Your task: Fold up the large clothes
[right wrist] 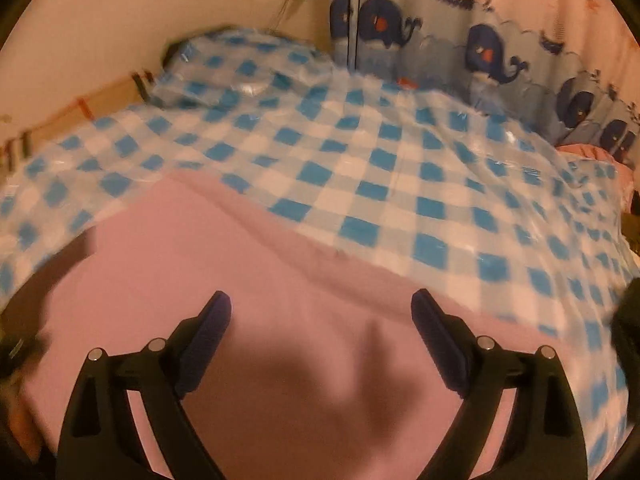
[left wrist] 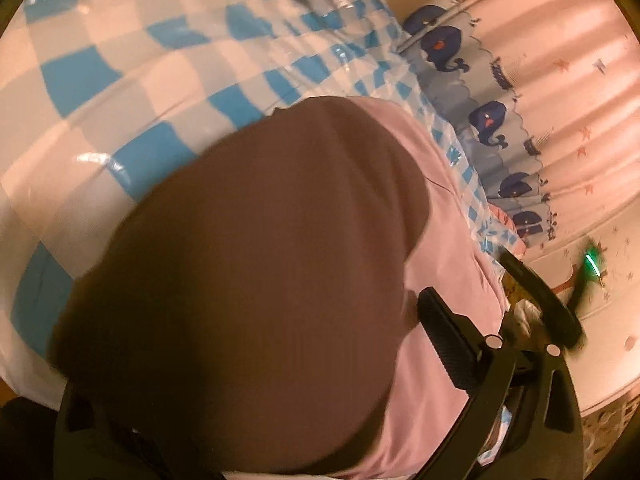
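Note:
A pink garment [right wrist: 248, 248] lies spread on a blue-and-white checked plastic sheet [right wrist: 360, 160] that covers the bed. My right gripper [right wrist: 322, 308] is open just above the pink cloth, with nothing between its fingers. In the left wrist view a brown part of the garment [left wrist: 256, 280] drapes over my left gripper and hides its left finger. Only the right finger [left wrist: 448, 340] shows, with pink cloth [left wrist: 444, 240] beside it. Whether the left gripper grips the cloth is hidden. The other gripper [left wrist: 560, 304] shows at the right edge of that view.
A curtain with dark blue whales [right wrist: 492, 56] hangs behind the bed, also in the left wrist view [left wrist: 488, 120]. A beige wall [right wrist: 120, 20] stands at the left. A pillow under the sheet [right wrist: 240, 64] lies at the far end.

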A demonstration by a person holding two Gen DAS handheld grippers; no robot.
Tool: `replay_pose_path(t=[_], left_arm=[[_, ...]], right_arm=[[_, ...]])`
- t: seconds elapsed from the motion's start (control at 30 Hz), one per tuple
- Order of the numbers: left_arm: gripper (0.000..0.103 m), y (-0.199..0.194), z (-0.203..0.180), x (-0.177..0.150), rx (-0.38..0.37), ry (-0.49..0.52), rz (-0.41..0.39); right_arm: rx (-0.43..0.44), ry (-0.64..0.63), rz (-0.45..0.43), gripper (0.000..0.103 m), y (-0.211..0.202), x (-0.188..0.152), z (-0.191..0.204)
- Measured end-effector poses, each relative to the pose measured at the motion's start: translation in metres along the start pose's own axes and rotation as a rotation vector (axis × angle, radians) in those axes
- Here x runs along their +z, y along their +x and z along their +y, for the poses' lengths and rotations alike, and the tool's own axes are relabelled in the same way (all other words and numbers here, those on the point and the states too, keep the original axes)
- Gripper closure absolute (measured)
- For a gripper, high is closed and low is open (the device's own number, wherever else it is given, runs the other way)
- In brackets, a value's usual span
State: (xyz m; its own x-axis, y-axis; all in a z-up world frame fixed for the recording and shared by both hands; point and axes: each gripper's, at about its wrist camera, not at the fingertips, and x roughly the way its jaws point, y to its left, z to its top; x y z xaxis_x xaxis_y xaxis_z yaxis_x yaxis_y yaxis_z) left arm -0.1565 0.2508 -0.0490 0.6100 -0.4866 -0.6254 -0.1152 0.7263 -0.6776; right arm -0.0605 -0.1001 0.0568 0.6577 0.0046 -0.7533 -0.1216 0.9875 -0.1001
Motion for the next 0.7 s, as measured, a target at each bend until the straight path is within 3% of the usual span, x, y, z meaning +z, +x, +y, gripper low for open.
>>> replay_pose_path(t=[0.07, 0.1, 0.17, 0.27, 0.37, 0.43, 0.5, 0.57, 0.6, 0.63, 0.7], left_arm=[[0.022, -0.004, -0.004, -0.001, -0.004, 0.027, -0.016], [0.025, -0.006, -0.006, 0.0, -0.016, 0.036, -0.023], [0.028, -0.006, -0.006, 0.005, -0.002, 0.034, -0.002], [0.013, 0.004, 0.016, 0.01, -0.022, -0.068, 0.066], [0.01, 0.01, 0.029, 0.014, -0.054, -0.119, 0.058], [0.009, 0.013, 0.027, 0.016, -0.052, -0.149, 0.038], [0.01, 0.019, 0.014, 0.017, -0.078, -0.133, 0.032], [0.027, 0.011, -0.009, 0.015, -0.052, -0.055, -0.004], [0.03, 0.005, -0.016, 0.015, -0.05, -0.031, -0.012], [0.037, 0.002, -0.017, 0.016, -0.053, -0.024, -0.012], [0.043, 0.0, -0.013, 0.019, -0.061, -0.015, 0.004]], right_arm=[[-0.04, -0.05, 0.177, 0.007, 0.066, -0.011, 0.018], [-0.012, -0.046, 0.257, 0.007, 0.091, -0.017, 0.02], [0.001, -0.024, 0.278, 0.007, 0.089, -0.013, 0.014], [0.036, -0.001, 0.204, 0.007, 0.04, -0.009, 0.003], [-0.003, -0.011, 0.073, 0.007, -0.026, -0.026, 0.001], [-0.04, -0.036, 0.1, 0.007, -0.035, -0.062, 0.005], [-0.034, -0.065, 0.18, 0.006, -0.005, -0.095, 0.019], [-0.023, -0.023, 0.181, 0.006, -0.006, -0.094, 0.012], [-0.015, 0.001, 0.187, 0.007, -0.012, -0.09, 0.009], [0.017, 0.039, 0.161, 0.007, -0.027, -0.086, 0.005], [-0.009, 0.028, 0.076, 0.007, -0.059, -0.088, 0.009]])
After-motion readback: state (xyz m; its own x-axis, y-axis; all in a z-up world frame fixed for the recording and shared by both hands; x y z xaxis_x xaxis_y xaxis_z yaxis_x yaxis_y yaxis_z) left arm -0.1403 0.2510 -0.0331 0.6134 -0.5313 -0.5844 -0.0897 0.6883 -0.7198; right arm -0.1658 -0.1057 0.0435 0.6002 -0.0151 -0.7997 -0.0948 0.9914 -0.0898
